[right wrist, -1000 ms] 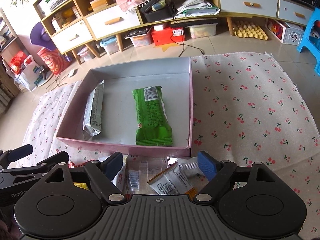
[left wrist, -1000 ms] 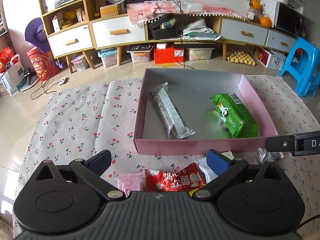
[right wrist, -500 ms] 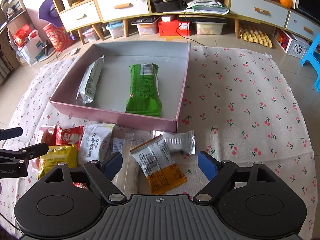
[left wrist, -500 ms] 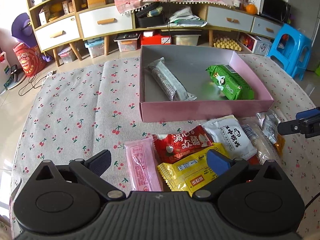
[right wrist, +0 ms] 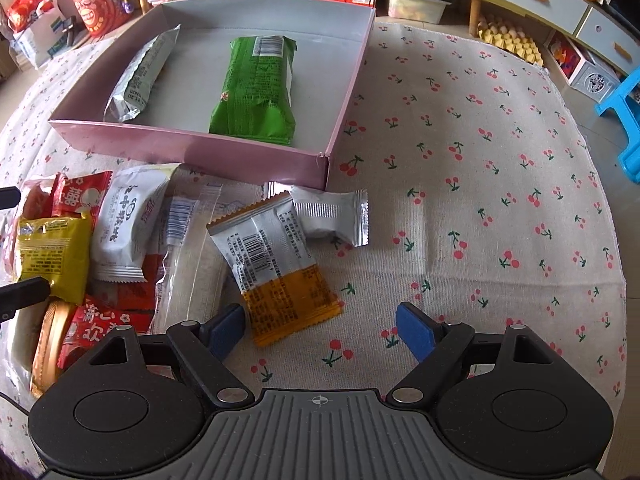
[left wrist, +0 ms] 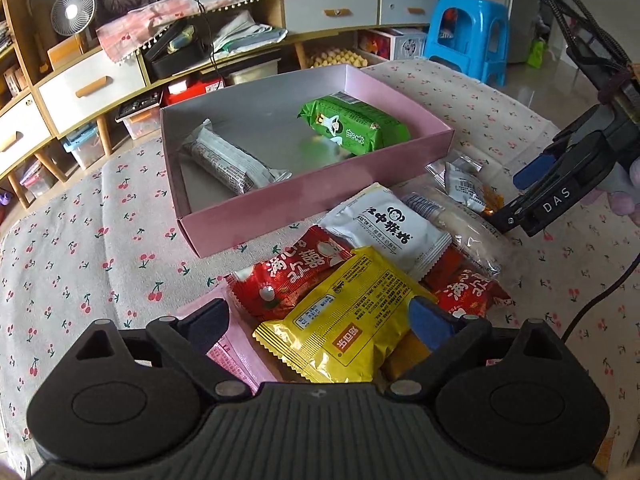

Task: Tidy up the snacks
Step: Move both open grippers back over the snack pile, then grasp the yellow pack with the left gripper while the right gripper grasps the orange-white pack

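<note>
**Both grippers low over the snack pile, box holding two packets**

Far left in the right wrist view, the left gripper (left wrist: 320,320) hangs over the heap, its jaws wide but just closing a little, the yellow packet (left wrist: 340,320) lying between the pads and not pinched. Beside it sit the red packet (left wrist: 292,272) and the white packet (left wrist: 386,222), overlapping on the cherry-print cloth (right wrist: 480,160). Moving right, a clear long wrapper (right wrist: 192,256) lies against the white-and-orange packet (right wrist: 272,264), which rests partly on a small silver packet (right wrist: 332,216) just in front of the pink box (right wrist: 192,144). Inside the box, a grey bar (right wrist: 140,76) lies at left and a green packet (right wrist: 256,84) at centre, apart. The right gripper (right wrist: 320,330) hovers with jaws wide apart, the orange end of that packet just inside its left pad; nothing is gripped.
</note>
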`<state>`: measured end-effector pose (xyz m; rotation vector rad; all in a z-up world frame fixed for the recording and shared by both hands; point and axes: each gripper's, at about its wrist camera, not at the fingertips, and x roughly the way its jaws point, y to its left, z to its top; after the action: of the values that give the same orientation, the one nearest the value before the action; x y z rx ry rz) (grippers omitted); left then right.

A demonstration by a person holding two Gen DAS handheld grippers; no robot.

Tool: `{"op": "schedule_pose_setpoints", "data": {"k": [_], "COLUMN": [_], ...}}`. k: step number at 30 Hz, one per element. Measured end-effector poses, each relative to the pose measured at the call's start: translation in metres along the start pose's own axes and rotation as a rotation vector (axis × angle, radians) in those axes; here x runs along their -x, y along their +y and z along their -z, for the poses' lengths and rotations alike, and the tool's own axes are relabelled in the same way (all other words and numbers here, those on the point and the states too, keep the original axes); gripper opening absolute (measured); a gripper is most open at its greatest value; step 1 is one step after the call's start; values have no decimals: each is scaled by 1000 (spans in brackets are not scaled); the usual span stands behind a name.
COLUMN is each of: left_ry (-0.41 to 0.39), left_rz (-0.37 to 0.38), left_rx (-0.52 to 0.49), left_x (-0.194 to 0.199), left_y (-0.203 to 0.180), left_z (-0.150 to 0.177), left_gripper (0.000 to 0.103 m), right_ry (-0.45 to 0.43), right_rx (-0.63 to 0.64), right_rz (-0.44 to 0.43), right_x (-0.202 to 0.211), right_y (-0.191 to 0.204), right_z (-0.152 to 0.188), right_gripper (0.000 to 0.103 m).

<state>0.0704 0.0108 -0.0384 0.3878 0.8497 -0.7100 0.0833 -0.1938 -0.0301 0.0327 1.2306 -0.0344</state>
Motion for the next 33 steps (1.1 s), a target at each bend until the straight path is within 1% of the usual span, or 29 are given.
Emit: {"op": "schedule_pose_setpoints", "data": {"k": [2,4,9,12,14,15,17,20,23,28,31,33], "left_ry": [4,10,32,54,68,72,76,74,73,65,58,58], "left_rz": [18,33,88,67,41,27,13,-1,-20,-28,-33,-34], "left_rx": [-9,-21,-78,-111,-124,-125,-107,-79,-52,-2,42,71], "left_x": [0,1,-1,-7,-11,-12,-14,-11,-9,-4,-1,1], "left_y": [1,1,-5,-10,-12,-12,-11,-9,-8,-10,-8,-7], "left_z": [-1,0,-1,1,0,0,-3,-5,-5,-5,-6,-6], "left_gripper": [93,92,92,92,88,85,83,76,75,73,72,72], "right_ry": [-4,-7,-11,-20,-32,-39,-51,-66,-80,-87,-95,-101], "right_rx": [3,5,-6,-4,-2,-1,3,9,17,26,32,38], "right_rz": [-3,-6,-18,-22,-25,-25,-26,-30,-33,-37,-46,-52], "right_x": [-1,-2,-4,-5,-6,-6,-7,-7,-7,-6,-4,-2], "right_y": [0,0,-1,-1,-1,-1,-1,-1,0,1,2,4], "right_z": [-1,-2,-4,-5,-5,-5,-5,-5,-4,-3,-4,-4], "right_gripper": [88,88,89,90,91,91,92,92,92,91,85,75]}}
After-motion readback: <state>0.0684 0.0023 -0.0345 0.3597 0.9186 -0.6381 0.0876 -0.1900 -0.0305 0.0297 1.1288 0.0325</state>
